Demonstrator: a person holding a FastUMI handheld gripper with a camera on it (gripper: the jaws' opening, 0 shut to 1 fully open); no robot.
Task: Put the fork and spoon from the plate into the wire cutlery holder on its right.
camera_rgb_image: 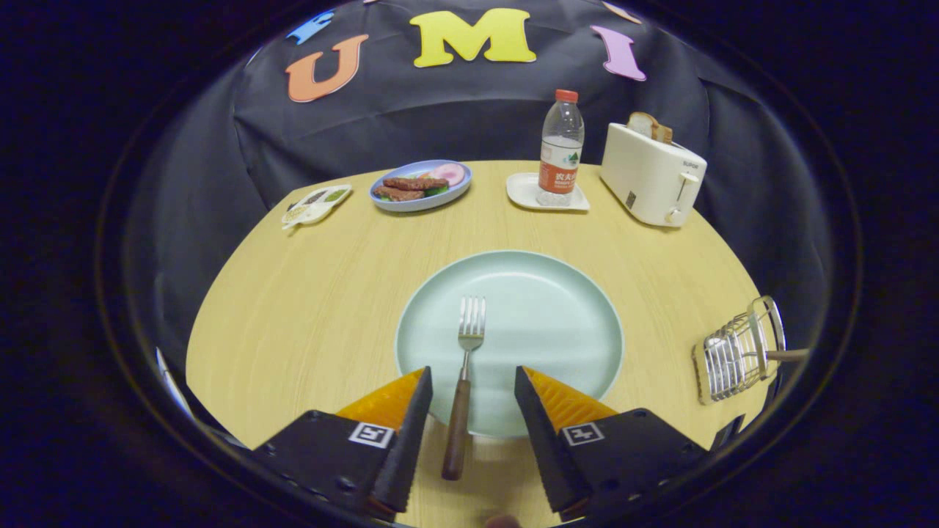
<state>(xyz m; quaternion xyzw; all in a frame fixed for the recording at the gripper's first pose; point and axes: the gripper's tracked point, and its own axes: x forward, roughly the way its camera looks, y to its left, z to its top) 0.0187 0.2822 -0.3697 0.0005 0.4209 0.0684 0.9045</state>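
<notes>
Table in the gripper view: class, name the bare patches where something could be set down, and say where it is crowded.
Bare table: left of the green plate, and between it and the wire holder. Crowded at the far edge: condiment dish, food plate, bottle, toaster. The open gripper straddles the fork.

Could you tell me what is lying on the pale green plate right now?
Just a fork, tines on the plate, wooden handle overhanging its near rim between the open gripper fingers. The fingers cover part of that rim.

A: What's sitting on the wood table [308, 308]?
B: Pale green plate [557, 323] lying centre, wire cutlery holder [737, 352] lying right of it.
A: Far side?
B: Snack tray [317, 204], food plate [421, 185], white saucer [530, 192], toaster [651, 180] all sitting there.
</notes>
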